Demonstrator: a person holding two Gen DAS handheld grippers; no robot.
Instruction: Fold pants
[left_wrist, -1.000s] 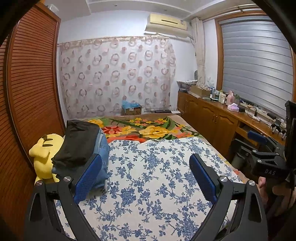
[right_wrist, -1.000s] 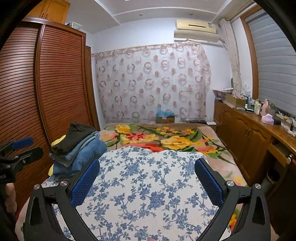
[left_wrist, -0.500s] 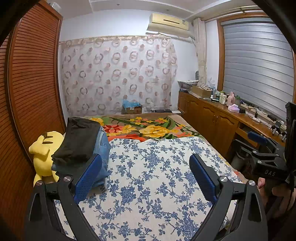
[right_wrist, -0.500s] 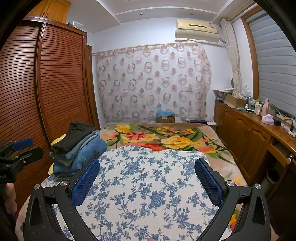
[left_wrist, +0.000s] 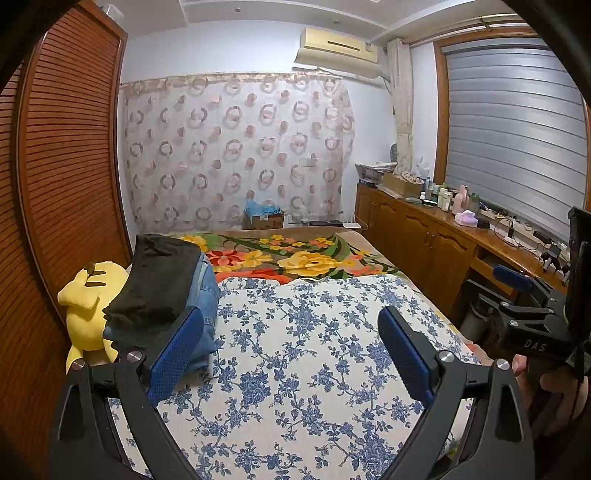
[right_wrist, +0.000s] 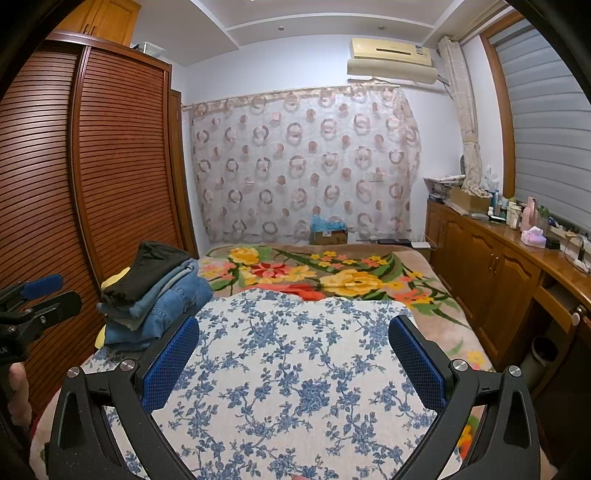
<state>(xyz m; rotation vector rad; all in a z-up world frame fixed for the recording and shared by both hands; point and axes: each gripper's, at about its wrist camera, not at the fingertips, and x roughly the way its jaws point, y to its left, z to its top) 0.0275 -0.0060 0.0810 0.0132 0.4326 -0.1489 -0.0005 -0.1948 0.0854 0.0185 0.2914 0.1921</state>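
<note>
A stack of folded pants sits at the left side of the bed, black pants on top of blue jeans; it also shows in the right wrist view. My left gripper is open and empty, held above the blue-flowered sheet, with its left finger next to the stack. My right gripper is open and empty above the same sheet, to the right of the stack. Each gripper shows at the edge of the other's view.
A yellow plush toy lies behind the stack by the wooden wardrobe. A flowered blanket covers the far bed. Wooden cabinets with clutter line the right wall. A cardboard box stands by the curtain.
Both grippers stay open and nearly still; the left view has tilted and drifted slightly, with the stack a bit closer to its left finger.
</note>
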